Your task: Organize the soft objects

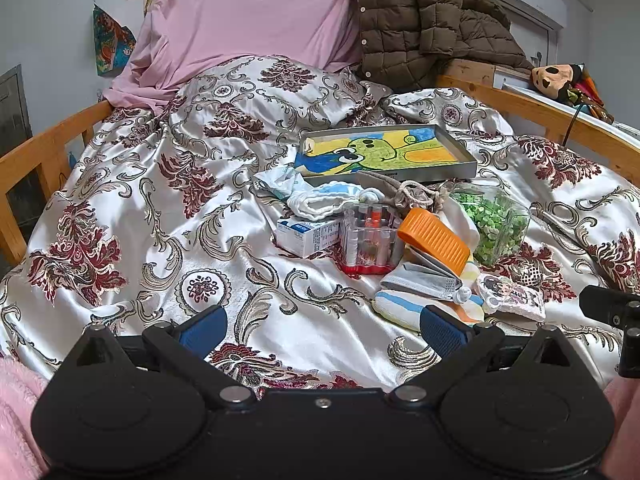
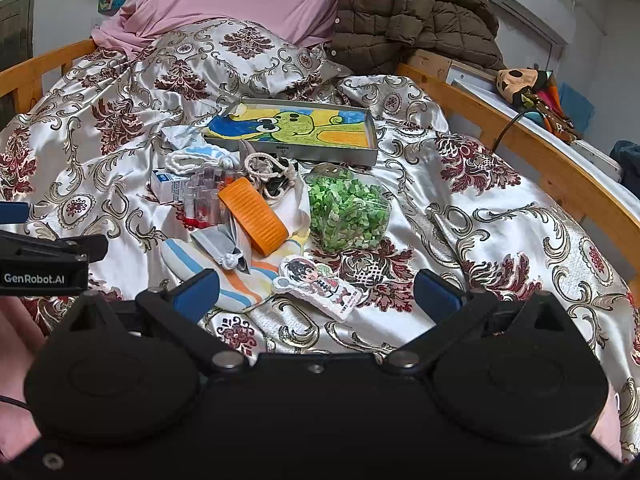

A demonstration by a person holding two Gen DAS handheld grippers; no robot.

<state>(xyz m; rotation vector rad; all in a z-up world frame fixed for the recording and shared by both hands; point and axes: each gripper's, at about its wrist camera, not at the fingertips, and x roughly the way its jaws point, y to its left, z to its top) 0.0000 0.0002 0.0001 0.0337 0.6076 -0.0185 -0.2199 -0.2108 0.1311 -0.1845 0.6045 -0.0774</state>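
Satin damask bedspread (image 1: 132, 208) carries one mixed heap mid-bed, soft and hard things jumbled, so sorting looks not yet begun. Left tongs (image 1: 320, 326) spread, empty, hovering short of the heap. Striped sock (image 2: 218, 276) and grey face mask (image 2: 218, 242) lie nearest, under the orange lid (image 2: 254, 216). Anime plush pad (image 2: 316, 286) sits between the spread, empty right tongs (image 2: 316, 292), likely first pick. Tray (image 2: 374, 140) waits behind.

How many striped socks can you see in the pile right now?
2: one striped sock lies nearest, under the grey mask; the other, rolled sock, sits by the tray. More may be hidden.
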